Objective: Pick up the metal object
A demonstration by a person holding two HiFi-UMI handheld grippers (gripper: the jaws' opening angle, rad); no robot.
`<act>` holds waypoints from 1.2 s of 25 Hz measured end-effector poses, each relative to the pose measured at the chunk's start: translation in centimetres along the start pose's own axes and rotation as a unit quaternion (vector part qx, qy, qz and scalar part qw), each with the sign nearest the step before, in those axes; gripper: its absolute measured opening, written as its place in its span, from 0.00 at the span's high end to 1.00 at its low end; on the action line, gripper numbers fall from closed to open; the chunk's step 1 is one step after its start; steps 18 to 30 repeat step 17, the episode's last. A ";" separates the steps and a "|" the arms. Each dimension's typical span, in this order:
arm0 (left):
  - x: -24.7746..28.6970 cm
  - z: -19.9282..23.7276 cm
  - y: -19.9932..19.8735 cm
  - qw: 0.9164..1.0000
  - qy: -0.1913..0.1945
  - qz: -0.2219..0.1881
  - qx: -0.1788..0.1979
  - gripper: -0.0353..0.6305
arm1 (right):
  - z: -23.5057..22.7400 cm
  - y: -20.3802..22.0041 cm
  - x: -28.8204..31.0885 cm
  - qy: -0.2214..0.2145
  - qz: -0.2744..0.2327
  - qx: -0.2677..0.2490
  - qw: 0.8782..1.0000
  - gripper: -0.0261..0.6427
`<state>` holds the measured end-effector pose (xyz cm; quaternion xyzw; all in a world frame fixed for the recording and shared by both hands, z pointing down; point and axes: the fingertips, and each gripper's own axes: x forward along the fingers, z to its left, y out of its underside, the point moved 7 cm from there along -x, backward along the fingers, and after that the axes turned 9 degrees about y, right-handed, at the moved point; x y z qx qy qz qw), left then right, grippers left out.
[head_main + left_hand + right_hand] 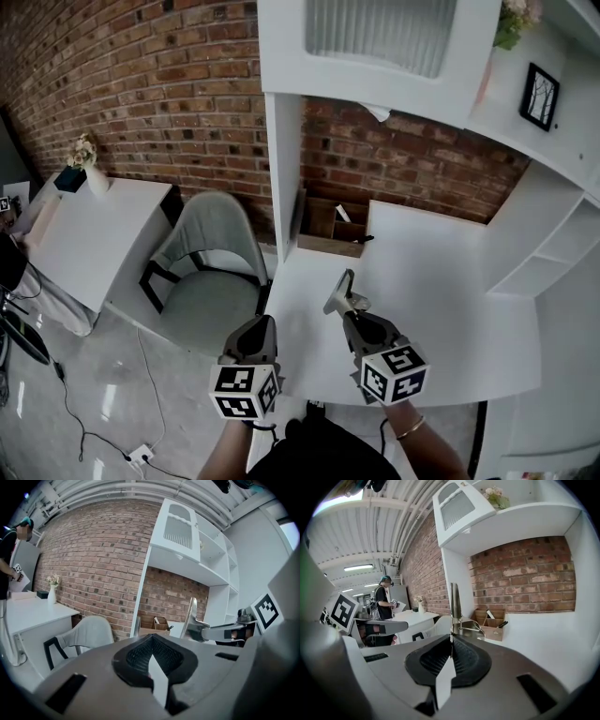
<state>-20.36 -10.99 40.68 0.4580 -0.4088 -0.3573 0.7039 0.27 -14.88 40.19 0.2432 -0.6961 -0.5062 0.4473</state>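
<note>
The right tongs [349, 315] are clamped on the metal object [341, 291] and hold it in the air above the near part of the white tabletop [441, 309]. In the right gripper view the tongs [451, 641] are pressed together on the bottom edge of the object's thin flat plate [455, 604], which stands upright, with a curved metal piece and a bolt-like stub just right of it. The left gripper view shows the same object [191, 617] from the side, held out at the tips of the right tongs [206, 631].

The left tongs [266, 322] are together with nothing between them and sit left of the right tongs, over the near left edge of the tabletop. In their own view the pads [151, 641] meet along one line.

At the far end of the tabletop, against the brick wall [169, 84], stands a wooden organiser box [330, 225]. A grey chair [211, 272] stands left of the tabletop.
</note>
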 end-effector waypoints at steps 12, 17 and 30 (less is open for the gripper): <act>-2.2 -0.9 0.2 1.000 0.005 -0.007 0.011 0.93 | 1.4 0.2 -2.1 0.018 -0.010 -0.026 0.999 0.95; -2.8 -1.3 0.4 1.000 0.006 -0.009 0.012 0.93 | 1.8 0.5 -2.7 0.022 -0.011 -0.029 0.999 0.95; -2.8 -1.3 0.4 1.000 0.006 -0.009 0.012 0.93 | 1.8 0.5 -2.7 0.022 -0.011 -0.029 0.999 0.95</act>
